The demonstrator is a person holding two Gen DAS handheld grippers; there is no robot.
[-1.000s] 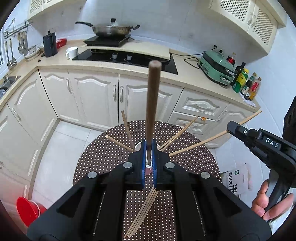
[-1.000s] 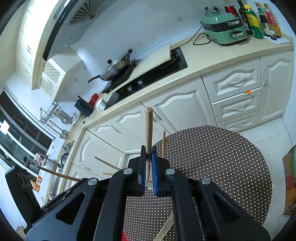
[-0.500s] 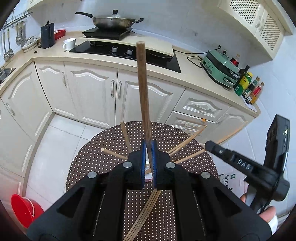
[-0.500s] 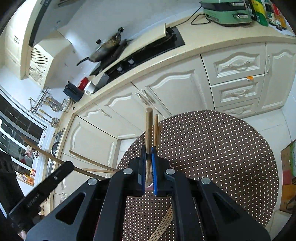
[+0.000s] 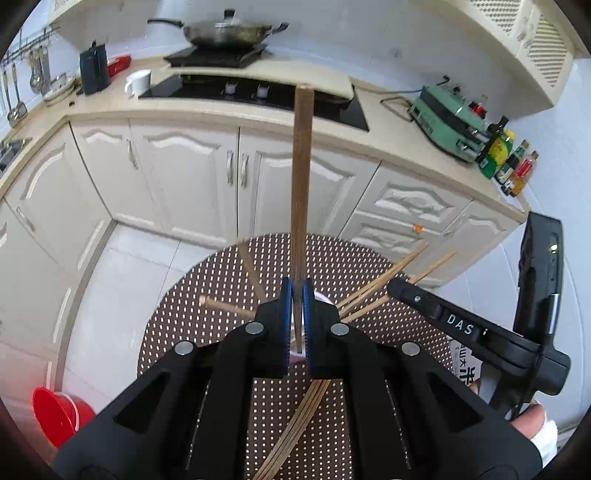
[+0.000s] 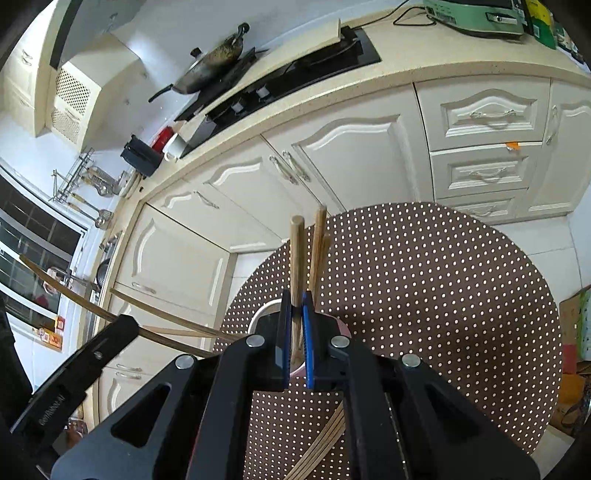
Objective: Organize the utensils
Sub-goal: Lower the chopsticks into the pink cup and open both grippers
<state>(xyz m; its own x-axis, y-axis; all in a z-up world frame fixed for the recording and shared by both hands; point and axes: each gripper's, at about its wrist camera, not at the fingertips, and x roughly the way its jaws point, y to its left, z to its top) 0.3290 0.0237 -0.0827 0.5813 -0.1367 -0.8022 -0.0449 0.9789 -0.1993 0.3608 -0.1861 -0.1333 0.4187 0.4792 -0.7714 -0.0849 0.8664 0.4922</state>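
Chopsticks: your left claw (image 5: 297, 295) pinches a dark one (image 5: 302, 184), your right claw (image 6: 296, 308) a pale one (image 6: 296, 258), both above the cup (image 6: 264, 312) mid-bench (image 6: 443, 295). Placing step; next, lower tips inside, then release.

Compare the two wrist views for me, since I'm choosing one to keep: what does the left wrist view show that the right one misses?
Only the left view shows the red basin on the floor, the person's hand under the right gripper's body, and a white bag beside the table. Only the right view shows the dark window and a cardboard box. Both show each gripper shut on a chopstick, left gripper with chopstick, right gripper with chopstick, the dotted table, loose chopsticks, the wok and the mug.
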